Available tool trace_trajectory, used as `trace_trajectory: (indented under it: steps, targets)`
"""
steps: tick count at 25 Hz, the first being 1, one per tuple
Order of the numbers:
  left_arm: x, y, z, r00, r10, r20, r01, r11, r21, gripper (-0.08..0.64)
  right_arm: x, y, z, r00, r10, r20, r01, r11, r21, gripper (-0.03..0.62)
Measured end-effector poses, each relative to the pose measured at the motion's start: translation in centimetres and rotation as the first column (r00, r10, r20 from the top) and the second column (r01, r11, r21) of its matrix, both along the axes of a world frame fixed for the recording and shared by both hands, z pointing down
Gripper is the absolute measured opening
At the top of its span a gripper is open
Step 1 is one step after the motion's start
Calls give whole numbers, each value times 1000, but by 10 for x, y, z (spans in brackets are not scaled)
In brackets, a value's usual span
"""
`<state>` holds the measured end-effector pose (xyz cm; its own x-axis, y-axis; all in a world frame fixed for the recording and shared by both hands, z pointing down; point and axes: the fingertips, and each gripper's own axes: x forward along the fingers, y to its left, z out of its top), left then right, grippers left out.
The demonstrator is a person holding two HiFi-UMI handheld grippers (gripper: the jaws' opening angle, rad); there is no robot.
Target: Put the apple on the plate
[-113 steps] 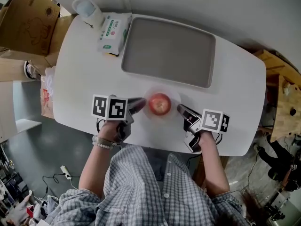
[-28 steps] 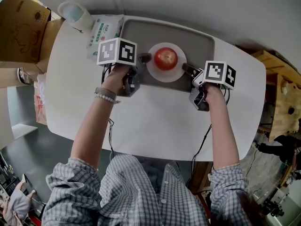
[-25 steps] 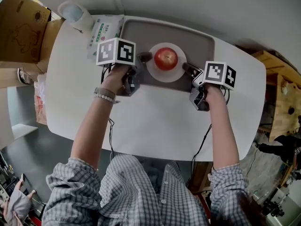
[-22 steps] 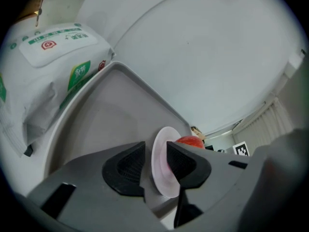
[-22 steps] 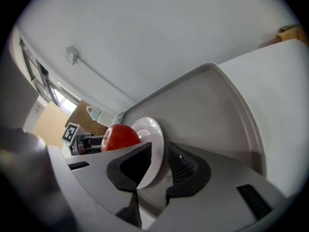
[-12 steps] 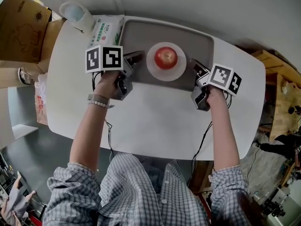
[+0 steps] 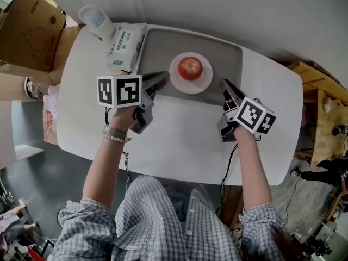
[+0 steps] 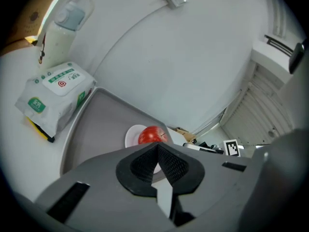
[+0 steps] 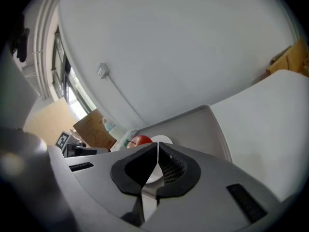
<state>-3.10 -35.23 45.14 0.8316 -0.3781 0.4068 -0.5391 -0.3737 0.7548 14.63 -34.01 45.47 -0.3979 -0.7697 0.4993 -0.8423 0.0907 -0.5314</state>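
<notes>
The left gripper (image 7: 163, 77) and right gripper (image 7: 224, 84) are backing away from the plate (image 7: 176, 81), jaws closing together, leaving it and the apple (image 7: 190, 68) sitting in the tray (image 7: 157, 43).

The apple (image 7: 190, 68) looks glossy, the plate (image 7: 203, 83) smooth, the tray (image 7: 157, 48) matt grey plastic, the wipes pack (image 7: 126, 47) shiny film.

White table (image 7: 179, 129), rounded corners, top surface plain. Three items rest directly on it. Grey rectangular tray (image 7: 155, 48), far centre, long side running left to right. Wipes packet (image 7: 126, 47), lying flat just beside the tray's left rim; contact cannot be confirmed. Pale capped bottle (image 7: 95, 19), upright at the far left corner, near the packet's far end.
</notes>
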Motion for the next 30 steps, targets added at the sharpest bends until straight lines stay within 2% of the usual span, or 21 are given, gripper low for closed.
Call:
trace_trajectory:
  steps: [5,10,15,19,24,27,30]
  targets:
    - [-3,24,-31,999,0,43,-5,994,112,8,5,28,-38,996,14,-83,-6,996,89,26]
    - [-7,53,-68,996,-1,87,-18,976,216,8,6,56,-78,987,23,-161,8,982,189,26]
    - [-12,83,-105,996,-29,81,1,948,319,8,0,83,-116,969,14,-248,60,955,291,26]
    - [-19,105,-132,995,-57,87,16,910,413,8,-7,99,-146,953,23,-302,93,927,363,26]
    - [-28,128,-162,995,-101,13,85,892,444,8,-6,116,-176,951,56,-303,78,907,414,26]
    - [-33,140,-178,993,-120,-24,116,865,487,8,-7,121,-185,946,61,-319,89,895,436,26]
    - [-36,149,-187,990,-142,-21,132,840,526,8,-12,123,-189,951,62,-302,84,891,446,26]
